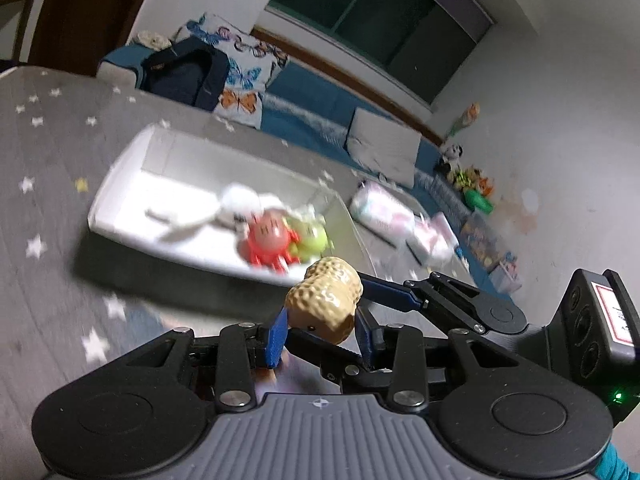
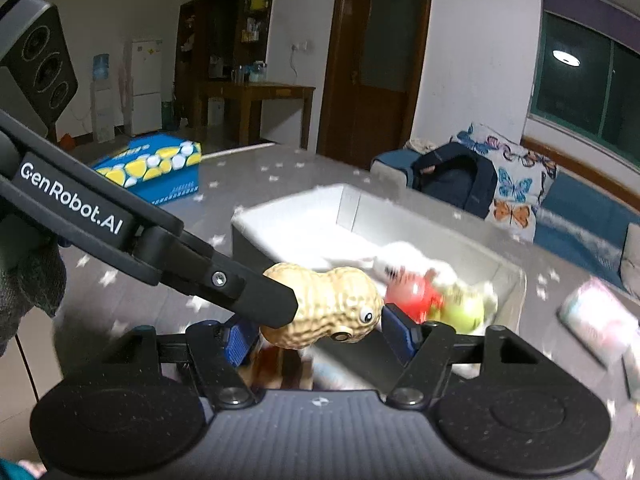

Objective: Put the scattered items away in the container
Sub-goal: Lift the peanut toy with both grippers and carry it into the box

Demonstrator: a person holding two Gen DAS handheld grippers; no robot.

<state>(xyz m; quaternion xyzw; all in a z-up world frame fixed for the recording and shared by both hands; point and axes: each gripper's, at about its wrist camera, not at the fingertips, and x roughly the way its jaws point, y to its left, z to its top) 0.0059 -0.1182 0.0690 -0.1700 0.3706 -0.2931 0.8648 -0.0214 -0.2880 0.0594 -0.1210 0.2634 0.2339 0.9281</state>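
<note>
A tan peanut toy (image 1: pixel 325 300) with googly eyes is held between both grippers above the near edge of a white box (image 1: pixel 120 168). My left gripper (image 1: pixel 320 330) is shut on the peanut toy. My right gripper (image 2: pixel 316 330) is also shut on the peanut toy (image 2: pixel 324 306), and the left gripper's black finger (image 2: pixel 248 292) reaches it from the left. The box (image 2: pixel 288 216) holds a red octopus toy (image 1: pixel 266 242), a green toy (image 1: pixel 312 238) and a white toy (image 1: pixel 236 204).
The box stands on a grey star-patterned mat (image 1: pixel 44 152). A blue and yellow carton (image 2: pixel 156 164) lies far left. A blue sofa with a dark backpack (image 1: pixel 184 72) and a butterfly cushion (image 1: pixel 244 76) is behind. Pale packs (image 1: pixel 384 208) lie right of the box.
</note>
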